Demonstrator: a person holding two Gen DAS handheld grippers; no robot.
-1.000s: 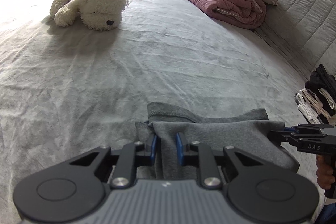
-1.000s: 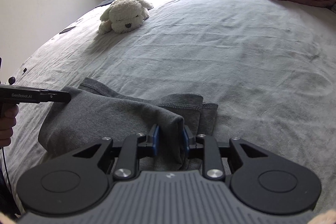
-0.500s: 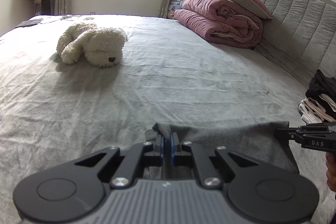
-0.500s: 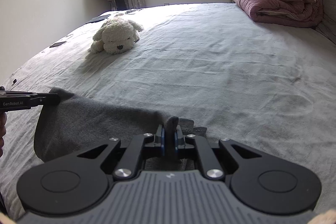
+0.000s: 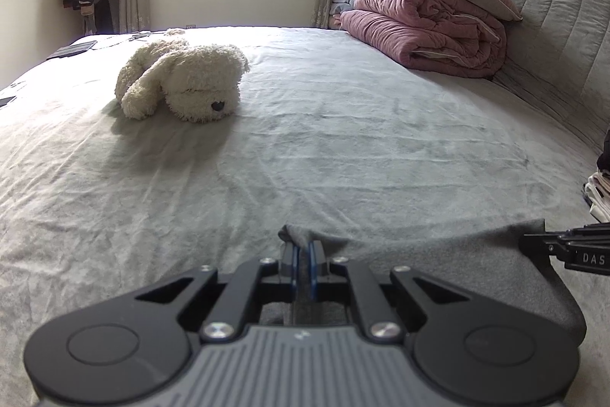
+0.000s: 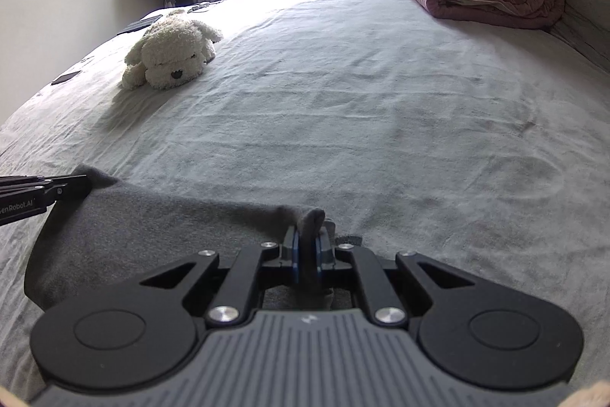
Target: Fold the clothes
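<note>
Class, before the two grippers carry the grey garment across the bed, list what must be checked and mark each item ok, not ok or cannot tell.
1. Left gripper pinches the grey garment: ok.
2. Right gripper pinches its corner: ok.
3. Top edge stretched between both grippers: ok.
4. Bed ahead free of clutter: ok.
5. Plush dog clear of the garment: ok.
6. Garment's lower part lying flat under the grippers: cannot tell.

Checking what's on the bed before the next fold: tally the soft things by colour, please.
Grey garment, pinched by both grippers: 1
White plush dog: 1
Pink folded quilt: 1
Total: 3
</note>
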